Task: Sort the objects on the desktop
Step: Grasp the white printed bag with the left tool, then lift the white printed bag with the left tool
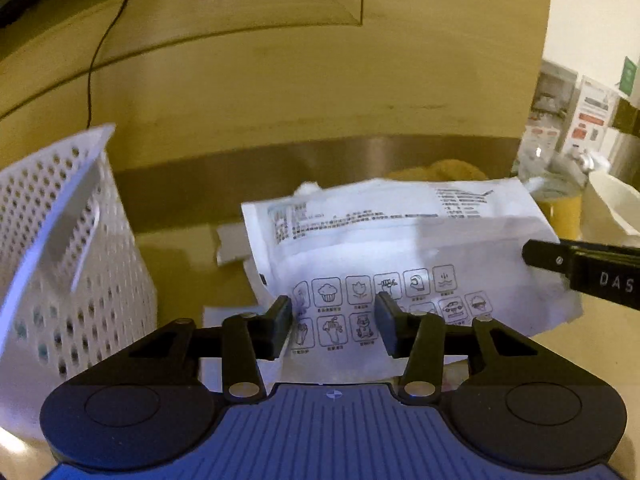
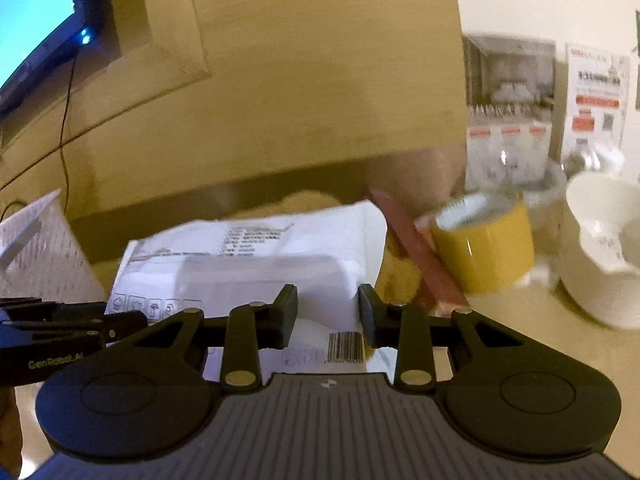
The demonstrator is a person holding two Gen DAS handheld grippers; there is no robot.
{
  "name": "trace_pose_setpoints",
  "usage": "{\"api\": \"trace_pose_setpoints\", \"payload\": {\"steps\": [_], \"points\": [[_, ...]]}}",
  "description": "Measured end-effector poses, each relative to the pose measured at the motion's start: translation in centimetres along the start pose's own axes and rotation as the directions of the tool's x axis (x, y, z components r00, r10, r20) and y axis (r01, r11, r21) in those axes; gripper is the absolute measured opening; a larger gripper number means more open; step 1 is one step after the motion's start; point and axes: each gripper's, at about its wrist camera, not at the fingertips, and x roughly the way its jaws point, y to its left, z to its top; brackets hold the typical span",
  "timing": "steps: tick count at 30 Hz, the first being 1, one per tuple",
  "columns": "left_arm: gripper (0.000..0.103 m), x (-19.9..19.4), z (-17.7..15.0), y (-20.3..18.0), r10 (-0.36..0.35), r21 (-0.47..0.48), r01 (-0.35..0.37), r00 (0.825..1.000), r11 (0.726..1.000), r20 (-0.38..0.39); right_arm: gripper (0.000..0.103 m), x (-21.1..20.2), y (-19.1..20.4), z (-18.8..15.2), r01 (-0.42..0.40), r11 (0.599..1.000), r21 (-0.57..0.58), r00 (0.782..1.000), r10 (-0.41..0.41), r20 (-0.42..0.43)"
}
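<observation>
A white plastic packet [image 1: 400,248] printed with icons and text lies on the desk, on top of other items. My left gripper [image 1: 334,312] is open, its fingers on either side of the packet's near edge. My right gripper [image 2: 327,312] is open too, over the packet's [image 2: 256,268] barcode end. Each gripper shows in the other's view: the right one at the right edge [image 1: 580,268], the left one at the left edge [image 2: 72,328]. A white perforated basket [image 1: 60,264] stands to the left and also shows in the right wrist view [image 2: 36,252].
A yellow tape roll [image 2: 486,248], a reddish-brown flat box [image 2: 420,256] and a white bowl [image 2: 600,252] stand to the right. A tan soft thing [image 2: 304,204] lies behind the packet. A monitor [image 2: 36,20] and cable hang on the wooden back wall.
</observation>
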Motion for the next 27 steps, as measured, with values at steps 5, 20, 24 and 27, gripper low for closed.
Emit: {"api": "trace_pose_setpoints", "payload": {"steps": [5, 20, 24, 27], "points": [[0.086, 0.4, 0.4, -0.1, 0.009, -0.013, -0.009, 1.000, 1.000, -0.012, 0.067, 0.5, -0.9, -0.5, -0.049, 0.998, 0.051, 0.998, 0.051, -0.042], [0.103, 1.6, 1.6, 1.4, -0.018, -0.077, 0.015, 0.999, 0.997, -0.039, 0.089, 3.1, -0.8, 0.6, -0.099, 0.989, 0.106, 0.992, 0.107, -0.068], [0.094, 1.7, 1.8, 1.0, -0.016, -0.070, 0.014, 0.999, 0.997, -0.027, 0.084, 3.0, -0.1, 0.9, -0.077, 0.993, 0.091, 0.995, 0.083, -0.063], [0.077, 1.2, 1.8, 0.4, -0.021, -0.053, 0.021, 1.000, 0.998, -0.015, 0.069, 2.5, 0.3, 0.8, -0.054, 0.997, 0.063, 0.997, 0.057, -0.044]]}}
